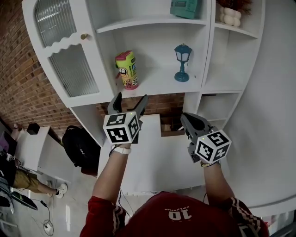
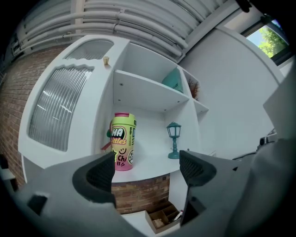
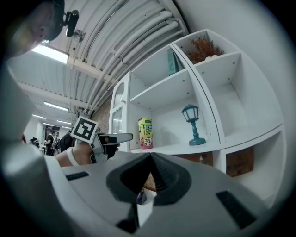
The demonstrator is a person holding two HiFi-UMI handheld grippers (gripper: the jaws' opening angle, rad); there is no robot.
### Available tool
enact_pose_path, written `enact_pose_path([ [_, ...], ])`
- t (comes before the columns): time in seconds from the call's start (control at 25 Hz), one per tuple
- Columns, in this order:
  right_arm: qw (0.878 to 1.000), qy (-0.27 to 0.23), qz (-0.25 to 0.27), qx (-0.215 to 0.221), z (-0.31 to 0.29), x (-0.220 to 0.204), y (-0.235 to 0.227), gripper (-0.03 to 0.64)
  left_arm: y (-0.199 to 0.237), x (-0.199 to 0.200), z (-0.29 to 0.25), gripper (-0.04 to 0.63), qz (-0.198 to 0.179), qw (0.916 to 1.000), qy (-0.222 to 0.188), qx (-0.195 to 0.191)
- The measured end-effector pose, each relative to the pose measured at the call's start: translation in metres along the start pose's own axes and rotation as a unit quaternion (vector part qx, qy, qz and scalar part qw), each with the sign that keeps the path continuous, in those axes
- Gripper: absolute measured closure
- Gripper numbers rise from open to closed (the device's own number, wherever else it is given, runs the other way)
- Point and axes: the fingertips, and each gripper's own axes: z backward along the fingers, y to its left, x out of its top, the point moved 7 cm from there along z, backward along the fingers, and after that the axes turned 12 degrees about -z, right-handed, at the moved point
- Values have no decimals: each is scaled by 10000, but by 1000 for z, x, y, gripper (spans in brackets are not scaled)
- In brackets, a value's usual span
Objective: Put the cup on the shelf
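Observation:
The cup (image 1: pixel 127 70) is a tall yellow-green and pink printed tumbler with a pink lid. It stands upright on the white shelf (image 1: pixel 157 83), to the left of a small teal lantern (image 1: pixel 182 62). In the left gripper view the cup (image 2: pixel 122 141) sits beyond the jaws, apart from them. My left gripper (image 1: pixel 128 102) is open and empty, a little below and in front of the shelf edge. My right gripper (image 1: pixel 186 119) is shut on nothing, lower and to the right. The right gripper view shows the cup (image 3: pixel 145 133) and the left gripper (image 3: pixel 115 137).
An open cabinet door (image 1: pixel 64 51) with ribbed glass hangs left of the cup. A white table (image 1: pixel 152 162) lies below the shelf, with a small cardboard box (image 1: pixel 171 128) at its back. A black backpack (image 1: pixel 82 146) sits on the floor at left. Upper shelves hold a teal object (image 1: pixel 185 8).

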Motion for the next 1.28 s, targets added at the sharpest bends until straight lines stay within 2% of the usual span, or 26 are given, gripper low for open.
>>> enact_pose_path([
  [0.16, 9999, -101, -39, -116, 16, -4, 12, 611, -10, -1, 27, 164, -119, 9998, -102, -100],
  [0.56, 9980, -348, -68, -528, 64, -15, 43, 611, -26, -5, 94, 166, -76, 9990, -346, -257],
  [0.88, 9957, -397, 78, -837, 98, -24, 64, 611, -39, -17, 138, 166, -222, 9985, -376, -342],
  [1.28, 9929, -511, 211, -1056, 132, -18, 73, 611, -46, -22, 188, 172, -221, 9986, -436, -184],
])
